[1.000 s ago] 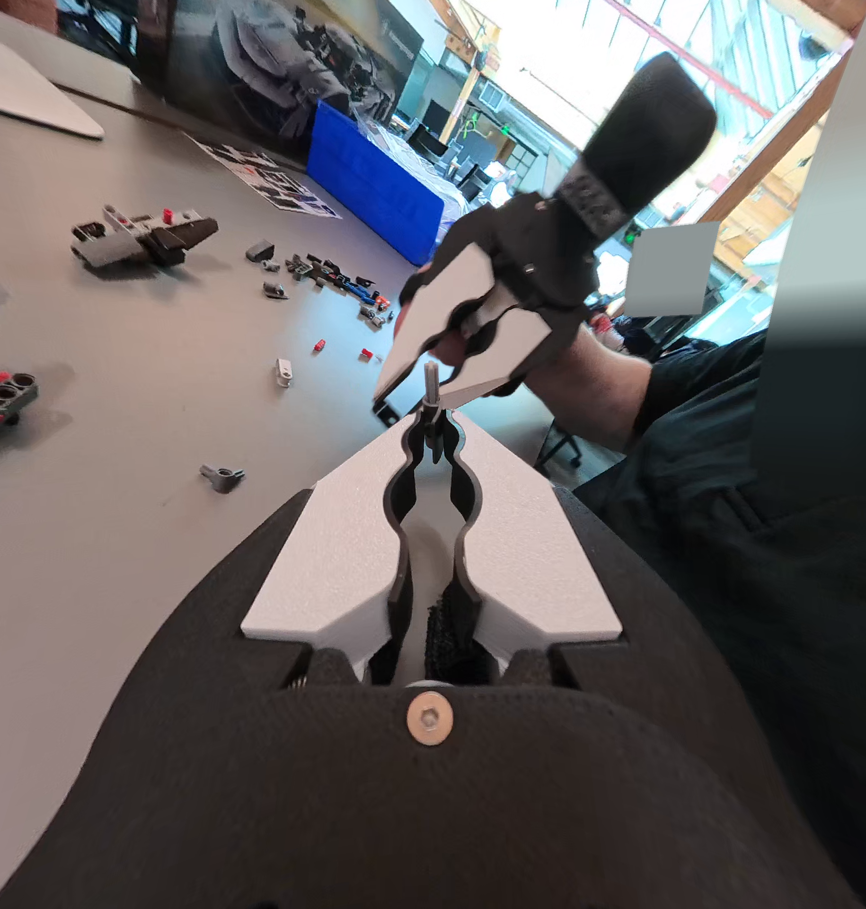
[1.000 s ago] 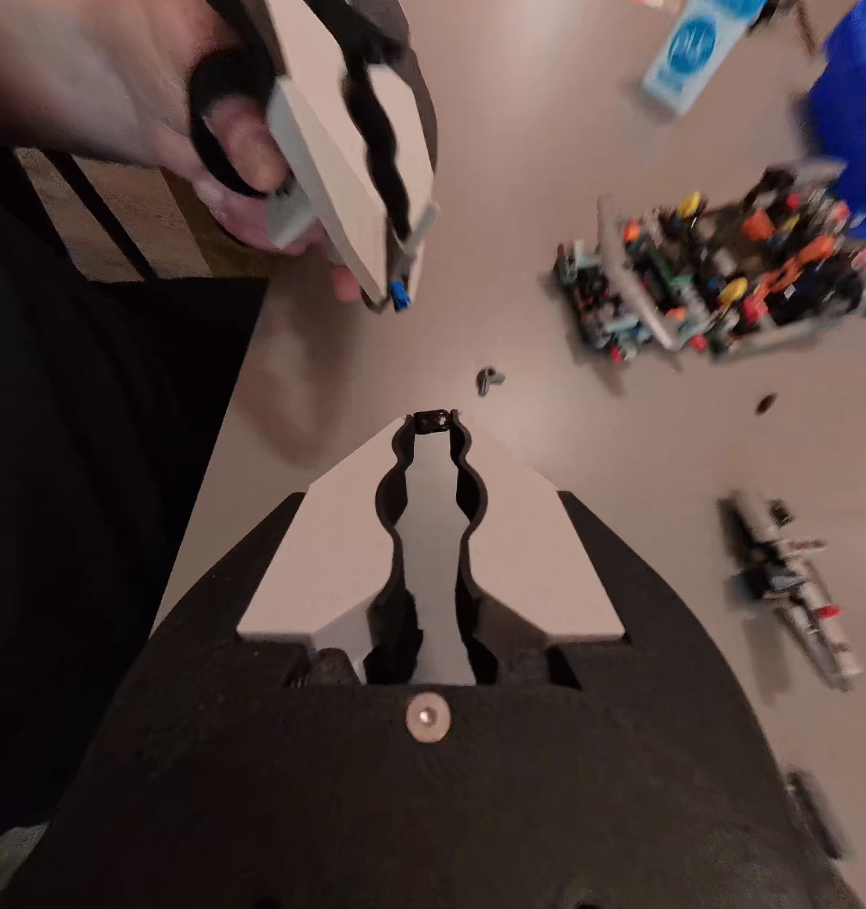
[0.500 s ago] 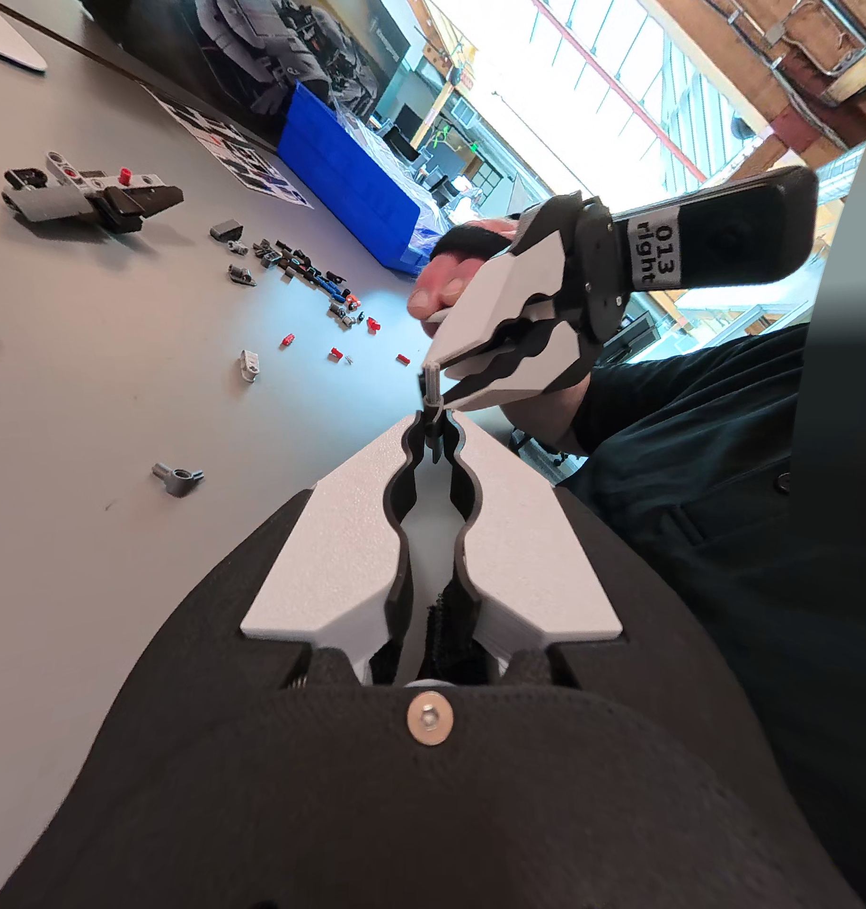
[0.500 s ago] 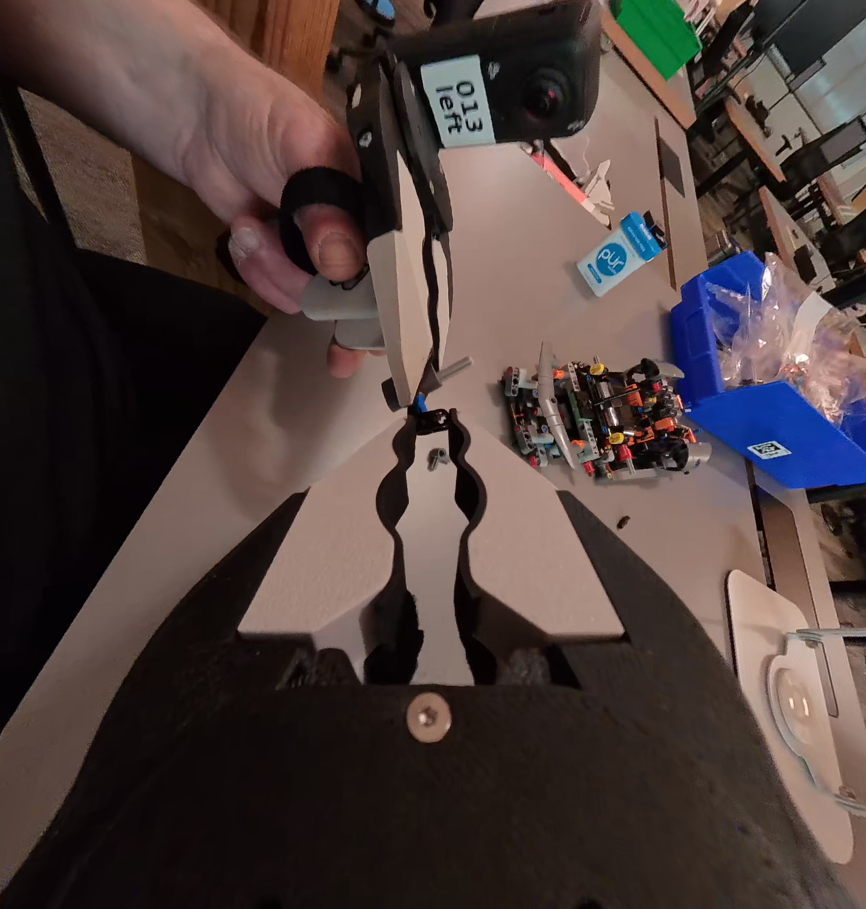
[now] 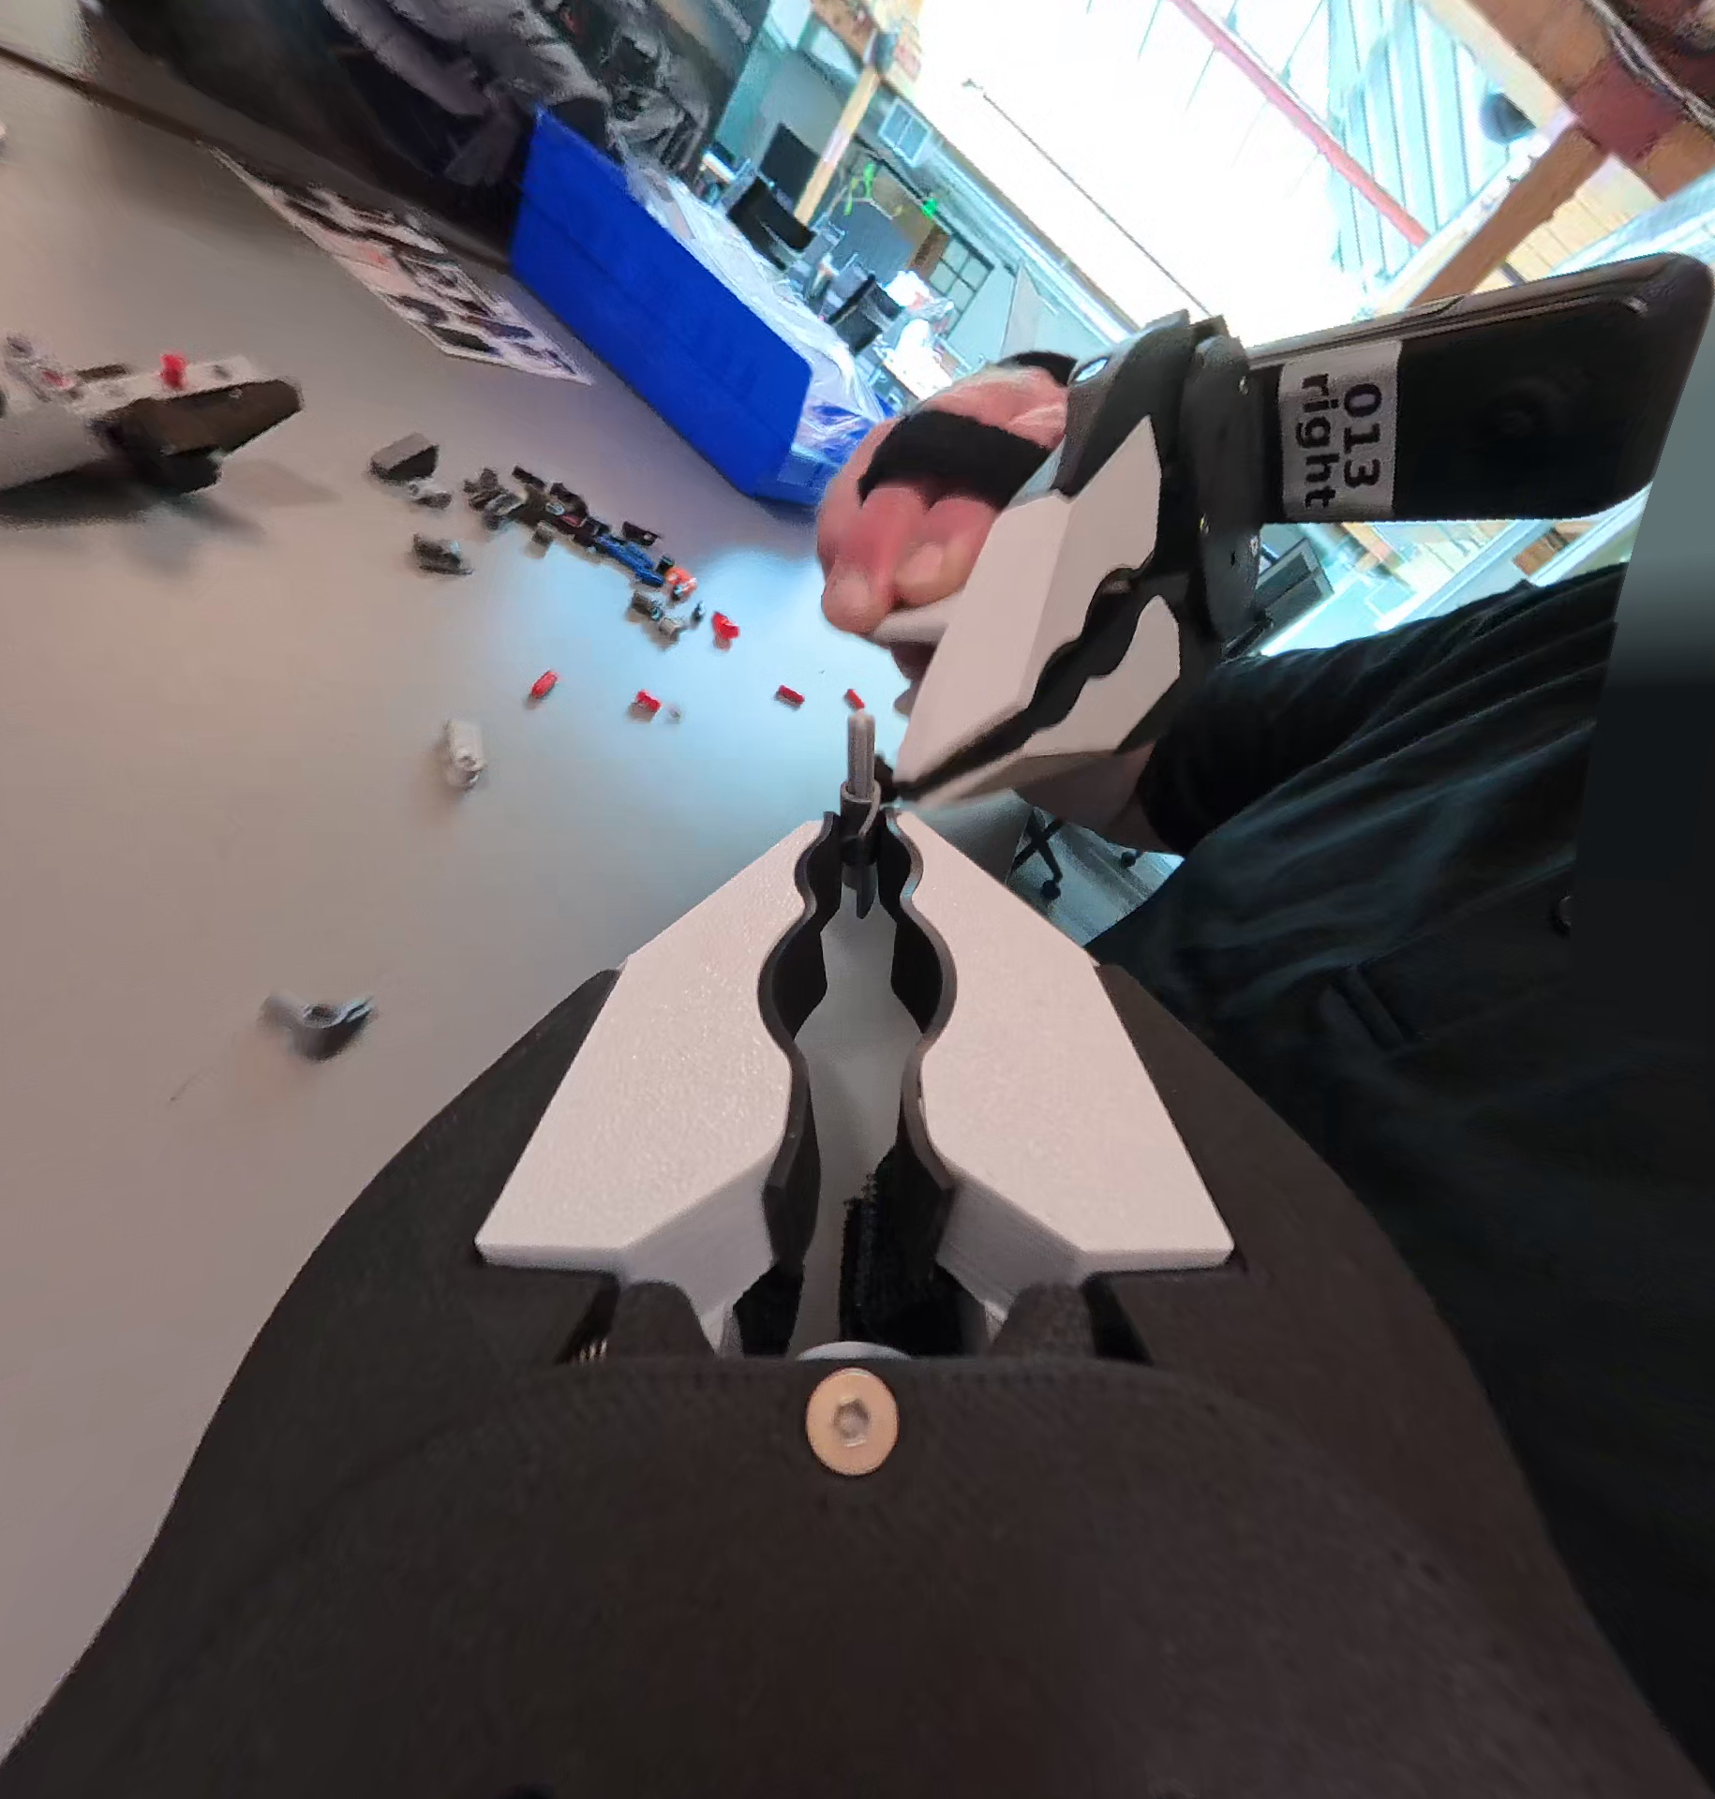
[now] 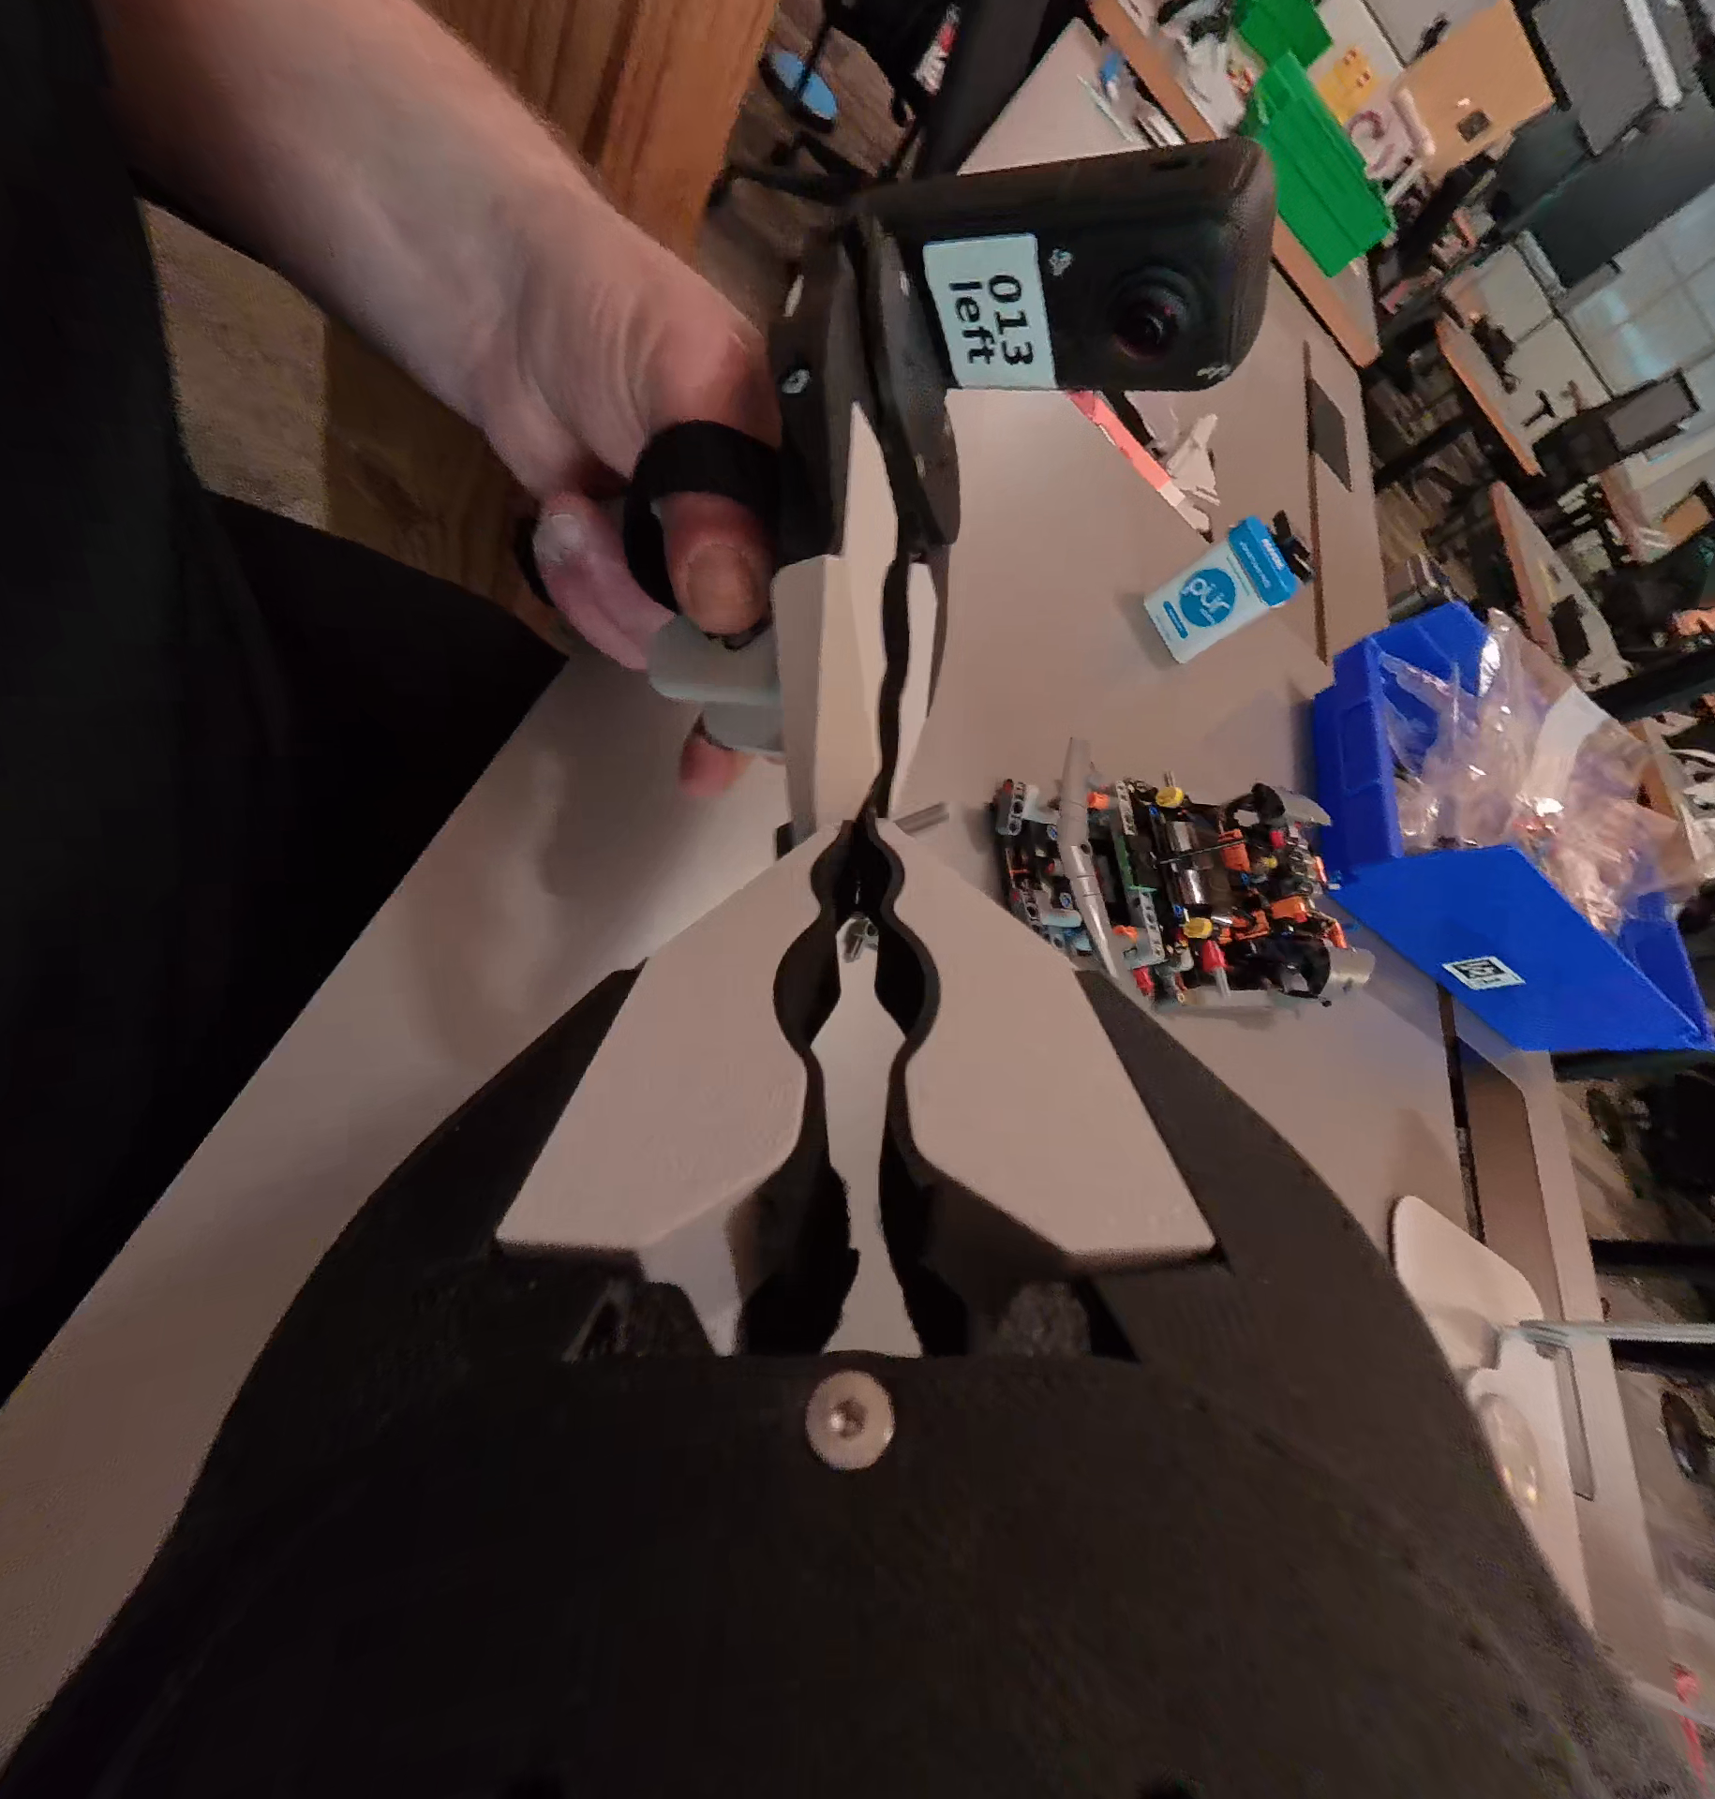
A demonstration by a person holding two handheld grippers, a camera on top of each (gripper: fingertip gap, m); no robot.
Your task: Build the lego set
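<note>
My left gripper (image 5: pixel 858 827) is shut on a small grey axle piece (image 5: pixel 861 754) that sticks out past its tips. My right gripper (image 6: pixel 858 842) is shut on a small black piece (image 6: pixel 852 876). The two grippers meet tip to tip above the table's near edge. In the left wrist view the right gripper (image 5: pixel 900 779) comes in from the upper right and touches the axle piece. In the right wrist view the left gripper (image 6: pixel 871 813) comes down from above, with the grey axle (image 6: pixel 927 816) poking out sideways. Where the two pieces meet is hidden.
A part-built lego car (image 6: pixel 1175 896) stands beside a blue bin (image 6: pixel 1516 925) of plastic bags. A grey and black subassembly (image 5: pixel 123 428), loose dark pieces (image 5: pixel 561 526), red pins (image 5: pixel 639 701) and a grey connector (image 5: pixel 318 1017) lie on the grey table (image 5: pixel 153 779).
The two grippers have closed the gap between them and now touch at the tips. The right gripper has turned from facing down at the table to facing along it.
</note>
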